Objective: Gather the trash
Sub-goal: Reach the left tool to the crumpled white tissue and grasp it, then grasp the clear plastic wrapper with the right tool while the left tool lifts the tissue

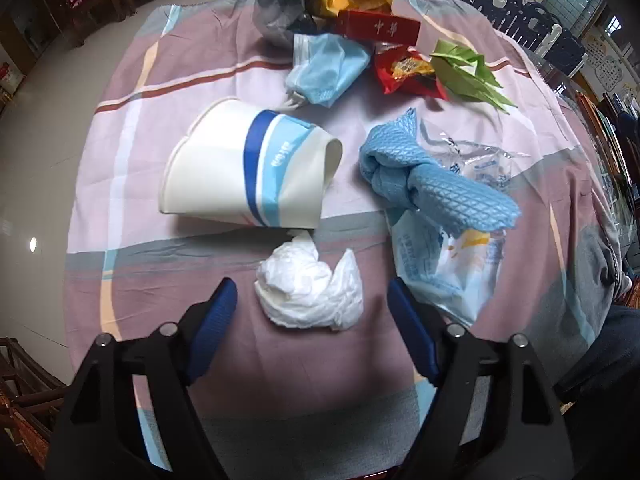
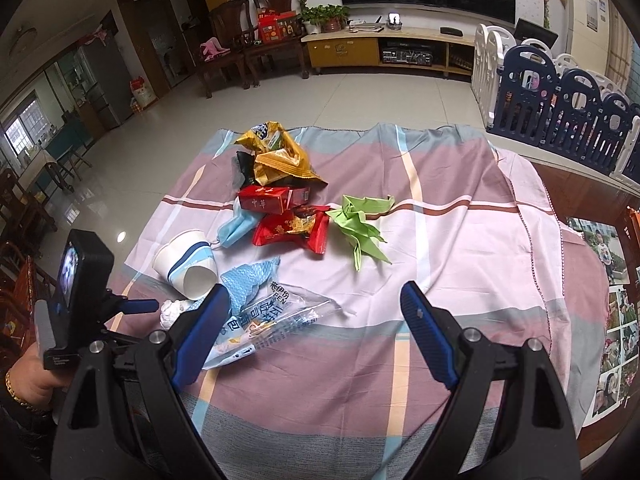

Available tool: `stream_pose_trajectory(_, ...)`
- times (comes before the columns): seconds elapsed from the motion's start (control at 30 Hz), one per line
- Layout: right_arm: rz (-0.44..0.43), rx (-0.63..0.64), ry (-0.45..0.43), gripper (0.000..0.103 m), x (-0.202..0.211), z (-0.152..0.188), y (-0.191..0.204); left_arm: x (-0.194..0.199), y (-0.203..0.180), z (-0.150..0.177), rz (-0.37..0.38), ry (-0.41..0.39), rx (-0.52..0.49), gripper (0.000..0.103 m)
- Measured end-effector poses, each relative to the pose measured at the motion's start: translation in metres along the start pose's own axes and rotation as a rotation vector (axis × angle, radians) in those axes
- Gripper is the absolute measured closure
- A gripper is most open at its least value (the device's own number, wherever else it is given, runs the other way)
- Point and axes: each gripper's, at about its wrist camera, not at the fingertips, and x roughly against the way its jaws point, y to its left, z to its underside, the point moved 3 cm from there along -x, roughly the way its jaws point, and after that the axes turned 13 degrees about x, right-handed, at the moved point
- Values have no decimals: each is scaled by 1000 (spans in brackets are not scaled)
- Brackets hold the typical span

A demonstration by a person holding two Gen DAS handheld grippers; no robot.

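Observation:
Trash lies on a striped cloth [image 1: 160,272]. My left gripper [image 1: 312,292] is open, its fingers either side of a crumpled white tissue [image 1: 310,294], not touching it. Beyond lie a tipped paper cup [image 1: 248,168], a blue knotted cloth [image 1: 432,172], a clear plastic wrapper [image 1: 452,272], a blue face mask [image 1: 326,68], a red snack wrapper [image 1: 408,72], green folded paper [image 1: 468,72] and a red box [image 1: 378,28]. My right gripper [image 2: 316,300] is open and empty above the cloth [image 2: 460,240], near the plastic wrapper [image 2: 264,320]. The cup [image 2: 186,264] and tissue [image 2: 172,312] show at its left.
A yellow snack bag [image 2: 276,156] and dark wrappers sit at the far end of the pile. The left gripper's body and hand [image 2: 76,300] are at the right view's lower left. Photos [image 2: 616,312] lie at the table's right. Chairs and a playpen fence [image 2: 560,120] stand beyond.

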Motion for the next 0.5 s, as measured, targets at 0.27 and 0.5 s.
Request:
stream_pose_trajectory(0.27,-5,1,12,18,-5,1,0,15,3,-5,10,-56,-20,82)
stream_pose_trajectory(0.5,-41,-15,52,18,-18,6,4,113,38,-31,187,-475,115,82)
